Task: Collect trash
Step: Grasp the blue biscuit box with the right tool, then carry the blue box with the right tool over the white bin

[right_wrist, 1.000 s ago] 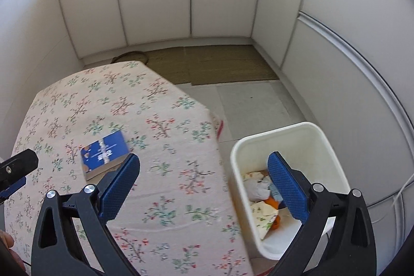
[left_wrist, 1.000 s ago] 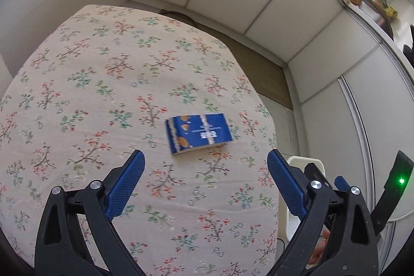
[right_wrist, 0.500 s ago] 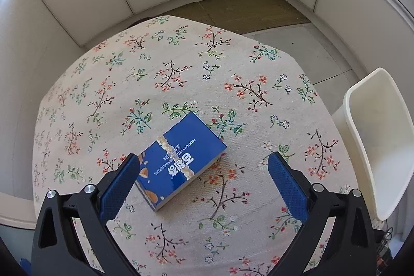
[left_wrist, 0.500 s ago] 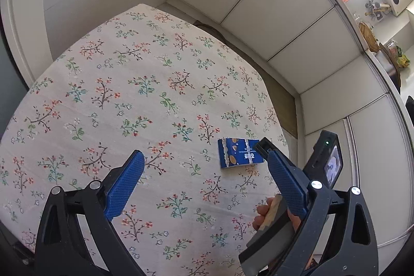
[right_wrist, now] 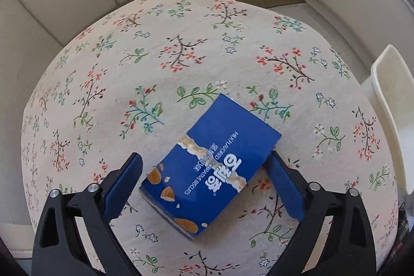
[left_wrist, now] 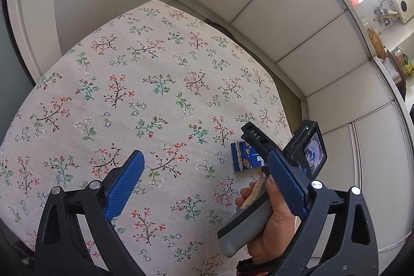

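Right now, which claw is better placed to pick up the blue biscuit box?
Right. The right claw straddles the blue biscuit box, jaws closing around it. The left claw hangs open over bare tablecloth, box off to its side.

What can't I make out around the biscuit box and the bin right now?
- Biscuit box, left wrist view: right half hidden behind right claw.
- White bin, right wrist view: cut off by the edge, contents unseen.
- Pad contact on box: jaws closing, gaps still visible.

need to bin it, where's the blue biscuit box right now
In the right wrist view the blue biscuit box lies flat on the flowered tablecloth, between the closing right claw's fingers, not yet pinched.
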The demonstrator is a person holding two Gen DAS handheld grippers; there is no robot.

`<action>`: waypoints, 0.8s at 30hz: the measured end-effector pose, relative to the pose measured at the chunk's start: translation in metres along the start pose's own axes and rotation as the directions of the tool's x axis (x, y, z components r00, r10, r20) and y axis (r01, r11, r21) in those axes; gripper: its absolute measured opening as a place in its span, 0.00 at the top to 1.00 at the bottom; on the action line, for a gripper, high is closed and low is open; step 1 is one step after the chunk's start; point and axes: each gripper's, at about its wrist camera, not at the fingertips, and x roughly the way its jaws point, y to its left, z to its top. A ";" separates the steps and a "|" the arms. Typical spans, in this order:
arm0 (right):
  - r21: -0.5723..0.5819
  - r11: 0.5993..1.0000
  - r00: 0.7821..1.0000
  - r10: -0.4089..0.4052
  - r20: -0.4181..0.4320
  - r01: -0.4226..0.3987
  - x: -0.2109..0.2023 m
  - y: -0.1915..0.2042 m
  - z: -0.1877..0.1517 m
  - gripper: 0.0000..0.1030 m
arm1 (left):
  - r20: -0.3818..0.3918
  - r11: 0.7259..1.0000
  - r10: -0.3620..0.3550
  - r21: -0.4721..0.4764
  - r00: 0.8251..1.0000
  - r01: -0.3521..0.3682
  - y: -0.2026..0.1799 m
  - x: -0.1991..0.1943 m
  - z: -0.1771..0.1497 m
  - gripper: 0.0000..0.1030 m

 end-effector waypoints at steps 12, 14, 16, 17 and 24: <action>-0.101 0.980 0.985 0.170 -0.003 -0.170 -0.028 -0.001 -0.008 0.46 | 0.051 1.000 -0.001 0.000 0.999 0.001 0.000 -0.014 0.004 0.11; -0.111 0.975 0.981 0.192 0.011 -0.190 -0.038 0.005 -0.003 0.46 | 0.051 1.000 0.003 -0.001 0.999 -0.003 -0.003 -0.012 0.003 0.10; -0.124 0.969 0.975 0.219 0.032 -0.213 -0.051 0.005 -0.001 0.46 | 0.048 1.000 0.003 0.000 0.999 -0.003 -0.005 -0.010 0.002 0.11; -0.130 0.966 0.972 0.230 0.043 -0.223 -0.058 0.004 0.000 0.46 | 0.048 1.000 0.005 0.003 0.999 -0.005 -0.007 -0.009 0.002 0.11; -0.158 0.950 0.947 0.293 0.135 -0.271 -0.107 -0.019 0.015 0.46 | 0.038 0.999 0.000 0.050 0.999 -0.002 -0.033 0.004 -0.006 0.11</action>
